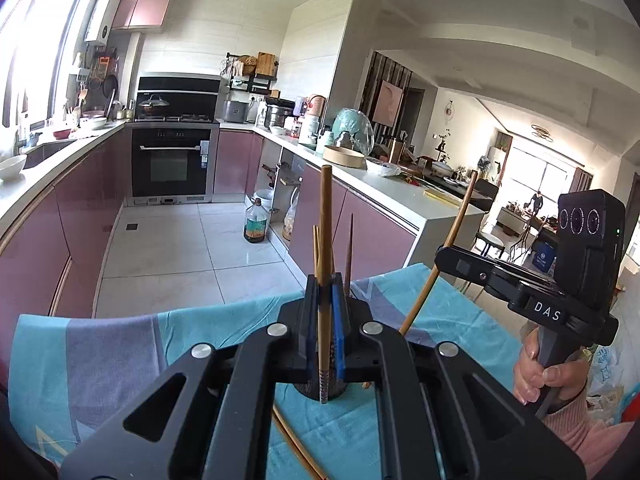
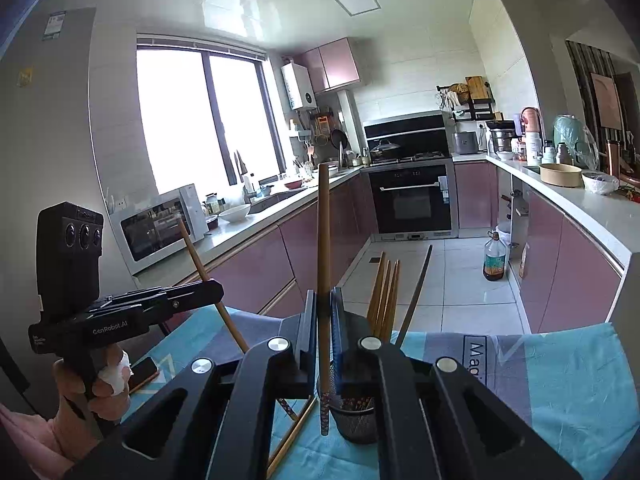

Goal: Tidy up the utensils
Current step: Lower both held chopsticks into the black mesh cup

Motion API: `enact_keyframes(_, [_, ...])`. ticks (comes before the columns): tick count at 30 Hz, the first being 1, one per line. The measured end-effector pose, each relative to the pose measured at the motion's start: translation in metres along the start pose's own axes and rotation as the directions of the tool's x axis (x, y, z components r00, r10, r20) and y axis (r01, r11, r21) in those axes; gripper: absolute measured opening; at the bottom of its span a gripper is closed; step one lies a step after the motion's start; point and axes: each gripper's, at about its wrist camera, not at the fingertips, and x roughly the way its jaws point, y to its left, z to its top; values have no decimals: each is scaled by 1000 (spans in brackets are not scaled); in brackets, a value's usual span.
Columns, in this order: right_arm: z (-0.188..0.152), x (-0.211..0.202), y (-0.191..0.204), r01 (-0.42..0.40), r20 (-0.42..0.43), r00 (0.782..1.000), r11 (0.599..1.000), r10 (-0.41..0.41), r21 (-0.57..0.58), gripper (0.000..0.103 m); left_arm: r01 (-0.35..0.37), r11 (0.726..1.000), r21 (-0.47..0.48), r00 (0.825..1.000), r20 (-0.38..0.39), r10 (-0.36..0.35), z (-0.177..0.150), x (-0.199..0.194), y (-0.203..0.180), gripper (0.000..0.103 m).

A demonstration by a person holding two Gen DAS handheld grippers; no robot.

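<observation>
Each hand-held gripper, left (image 1: 325,292) and right (image 2: 324,304), clenches one chopstick (image 1: 325,240) upright, patterned tip down, just above the mesh holder (image 2: 356,420) on the cloth-covered counter (image 2: 560,380), apparently for dropping in.

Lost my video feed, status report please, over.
Left gripper shut on chopstick. Right gripper shut on another chopstick. Mesh holder below. Nothing blocking.

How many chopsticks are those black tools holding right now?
2. The left tool clamps one chopstick; the right tool clamps another chopstick. Others stand in the mesh cup, not held.
</observation>
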Motion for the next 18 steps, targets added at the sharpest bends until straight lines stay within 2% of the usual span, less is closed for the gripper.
enact_keyframes(12, [16,15,-21,31,22,999,999,-31,27,5,0,999,47,999,47,-2,32,10,-24,7])
enact_keyframes(18, [7,36,-26,40,-27,999,999,-39,37,5,-19,998,54,1000,-14,20,27,38,-27,7])
